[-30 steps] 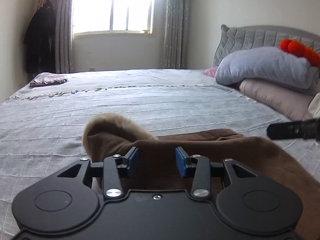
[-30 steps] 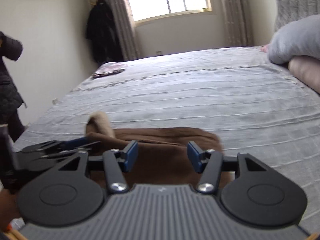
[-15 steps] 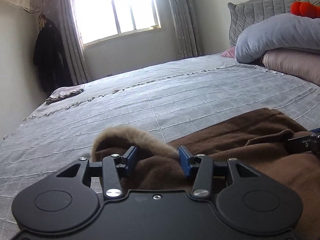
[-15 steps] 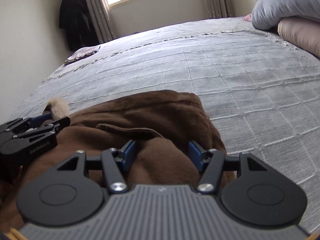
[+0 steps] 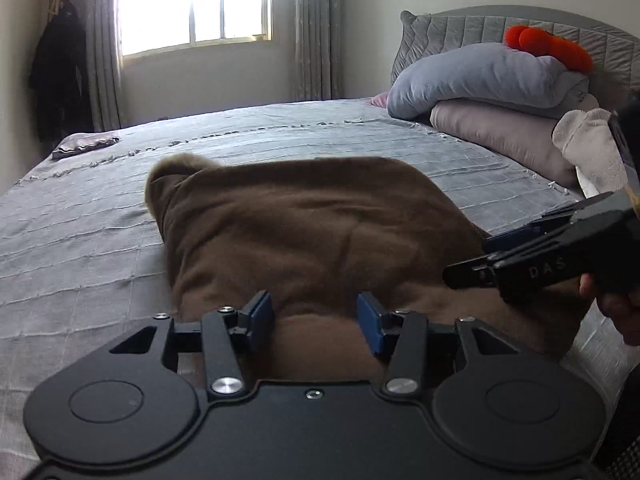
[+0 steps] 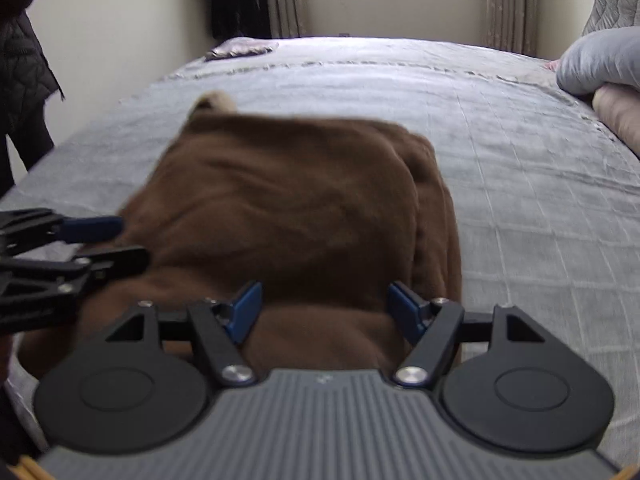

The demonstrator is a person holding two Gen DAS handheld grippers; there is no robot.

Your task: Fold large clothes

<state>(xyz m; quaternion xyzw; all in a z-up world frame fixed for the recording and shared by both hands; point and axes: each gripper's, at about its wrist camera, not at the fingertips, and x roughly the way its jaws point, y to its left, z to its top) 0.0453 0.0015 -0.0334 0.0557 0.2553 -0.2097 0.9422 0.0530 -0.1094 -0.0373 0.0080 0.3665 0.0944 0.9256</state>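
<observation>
Both claws, left [image 5: 316,322] and right [image 6: 324,310], just spread, straddle fuzzy brown garment [image 5: 312,232].

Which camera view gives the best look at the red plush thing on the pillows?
The left wrist view: the red plush thing lies in plain sight on the grey pillow, before the headboard. The right wrist view shows only that pillow's end; the red thing falls outside its frame.

The faint raised letters "DAS" stand on the side of the right tongs [image 5: 516,252], otherwise nothing legible
</observation>
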